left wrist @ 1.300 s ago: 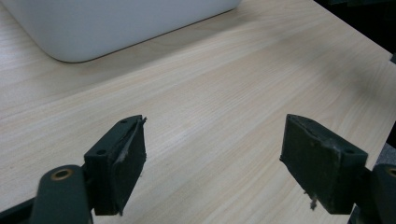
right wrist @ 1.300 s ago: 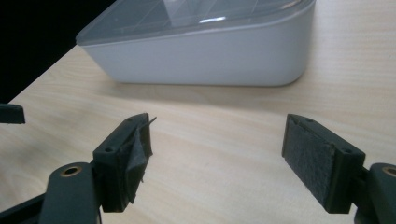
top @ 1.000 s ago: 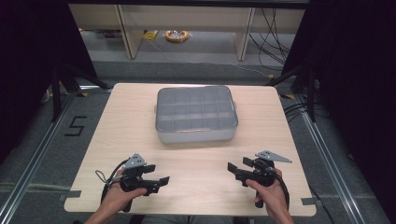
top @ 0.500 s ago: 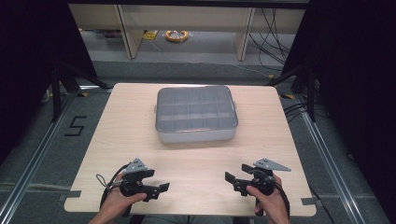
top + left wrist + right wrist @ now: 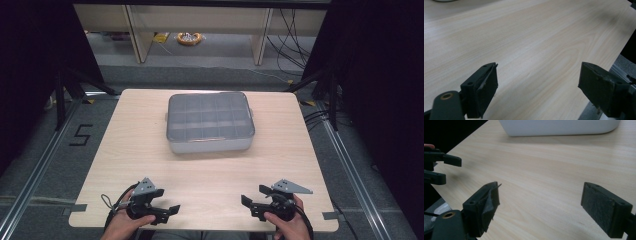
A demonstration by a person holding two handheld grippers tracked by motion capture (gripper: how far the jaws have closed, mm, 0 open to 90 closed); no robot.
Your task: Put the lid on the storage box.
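Observation:
A grey plastic compartment box (image 5: 210, 121) with a translucent lid sits closed at the middle of the wooden table (image 5: 140, 155); its white wall (image 5: 559, 126) fills the top of the right gripper view. My left gripper (image 5: 169, 210) rests low at the table's front left edge, jaws wide open over bare wood (image 5: 537, 82). At the front right, my right gripper (image 5: 248, 204) is also open and holds nothing (image 5: 540, 202). The left gripper's black jaws (image 5: 439, 167) appear at the left edge of the right gripper view.
Dark curtains and black stand legs (image 5: 70, 85) flank the table. A yellow cable coil (image 5: 189, 37) lies on the floor behind, under a shelf. Floor tape marks a "5" (image 5: 80, 135) to the left. The table's front edge is close under both hands.
Both hands have drawn back toward the table's front edge, and the grippers sit lower and nearer the person. Both stay open. The box has not moved.

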